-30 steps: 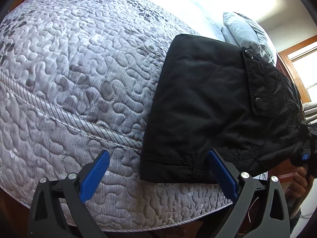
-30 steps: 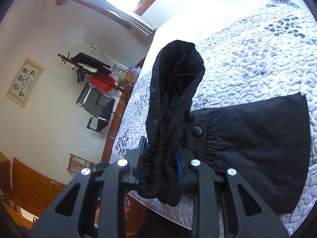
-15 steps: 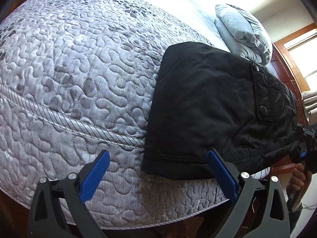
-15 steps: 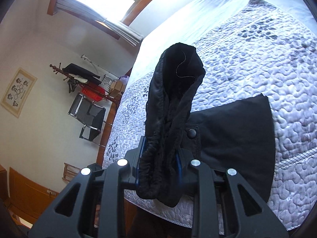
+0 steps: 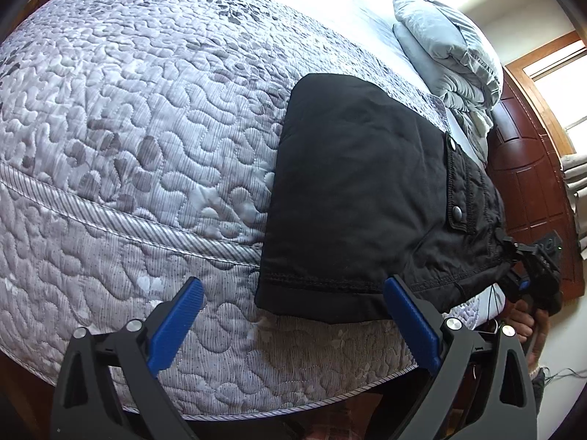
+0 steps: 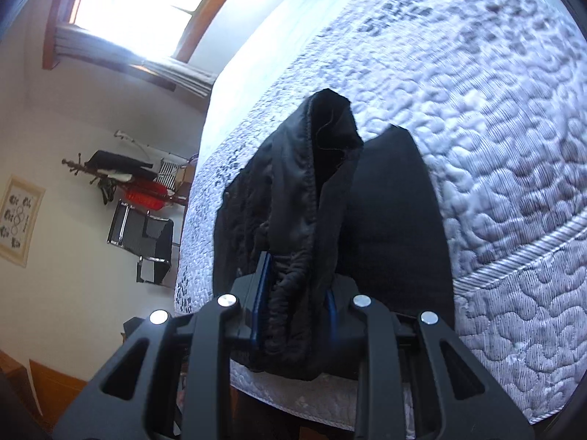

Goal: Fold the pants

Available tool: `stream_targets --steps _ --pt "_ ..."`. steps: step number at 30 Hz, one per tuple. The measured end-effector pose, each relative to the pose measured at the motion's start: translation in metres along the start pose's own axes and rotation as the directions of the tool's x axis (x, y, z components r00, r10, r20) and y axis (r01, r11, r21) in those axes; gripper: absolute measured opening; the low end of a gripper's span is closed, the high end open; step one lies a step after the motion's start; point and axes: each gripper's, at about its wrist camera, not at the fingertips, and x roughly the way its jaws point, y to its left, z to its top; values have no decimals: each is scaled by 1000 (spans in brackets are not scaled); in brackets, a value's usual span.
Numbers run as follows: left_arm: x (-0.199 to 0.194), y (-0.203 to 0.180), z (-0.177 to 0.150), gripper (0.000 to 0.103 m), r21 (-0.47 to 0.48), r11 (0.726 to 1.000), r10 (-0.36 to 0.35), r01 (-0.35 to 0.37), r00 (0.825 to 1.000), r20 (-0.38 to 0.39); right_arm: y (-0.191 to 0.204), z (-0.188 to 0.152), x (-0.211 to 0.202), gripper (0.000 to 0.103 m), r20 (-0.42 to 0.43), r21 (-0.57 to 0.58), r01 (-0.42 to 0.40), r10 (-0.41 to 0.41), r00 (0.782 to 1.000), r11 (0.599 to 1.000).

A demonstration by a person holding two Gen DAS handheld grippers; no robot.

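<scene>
On a quilted bed (image 5: 121,139), the left gripper (image 5: 293,315) hovers with its blue fingers spread wide and empty, just short of the near hem of the folded black pants (image 5: 359,198), which lie flat at the mattress edge. At right, the right gripper (image 6: 293,304) is clamped on a gathered bunch of the waistband (apparently the elastic end, though blur softens it). Folding well likely means laying that end squarely over the panel, edges aligned, before letting go.
</scene>
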Motion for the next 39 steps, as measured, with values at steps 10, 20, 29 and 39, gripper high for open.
stream_targets --steps 10,20,29,39 --pt "5 -11 1 99 21 1000 7 -7 1000 -15 -52 -8 24 27 -17 100 -3 5 1000 995" --pt "8 -13 3 99 16 1000 9 -9 1000 -20 -63 -17 9 61 4 89 -14 13 1000 996" --pt "14 -11 2 99 9 1000 11 -11 999 -33 -83 -34 -7 63 -12 120 -58 60 998 991" --pt "26 -13 -1 99 7 1000 20 -20 998 -62 -65 -39 -18 33 -5 28 -9 9 1000 1000"
